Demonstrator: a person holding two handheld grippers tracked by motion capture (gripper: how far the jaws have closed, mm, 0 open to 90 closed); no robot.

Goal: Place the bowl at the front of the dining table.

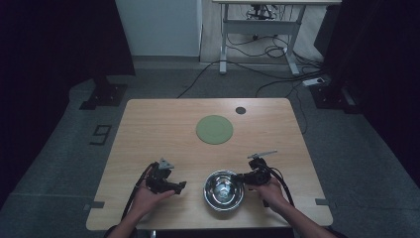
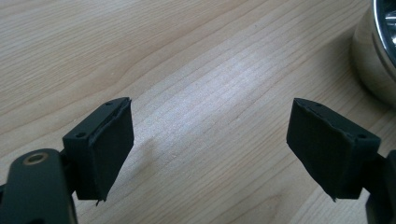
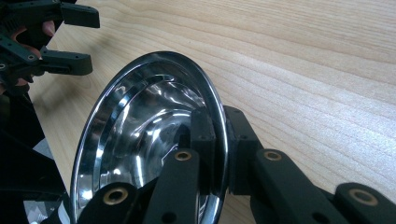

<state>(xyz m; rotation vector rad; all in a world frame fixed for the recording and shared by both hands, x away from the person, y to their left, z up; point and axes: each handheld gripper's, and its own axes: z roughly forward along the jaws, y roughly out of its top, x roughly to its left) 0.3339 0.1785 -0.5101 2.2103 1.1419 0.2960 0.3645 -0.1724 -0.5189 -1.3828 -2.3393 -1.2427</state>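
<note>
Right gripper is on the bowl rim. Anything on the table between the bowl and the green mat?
Nothing visible. The right gripper is shut on the rim of the steel bowl, and the bare table runs from there to the green mat. The left gripper sits open, off to the bowl's side.

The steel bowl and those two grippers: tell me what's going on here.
A person at a wooden table holds a gripper in each hand. The right gripper is clamped on the rim of the steel bowl, one jaw inside and one outside, near the table's front edge. The left gripper is open with nothing between its jaws, beside the bowl. A green round mat lies farther back on the table, with nothing on it.
</note>
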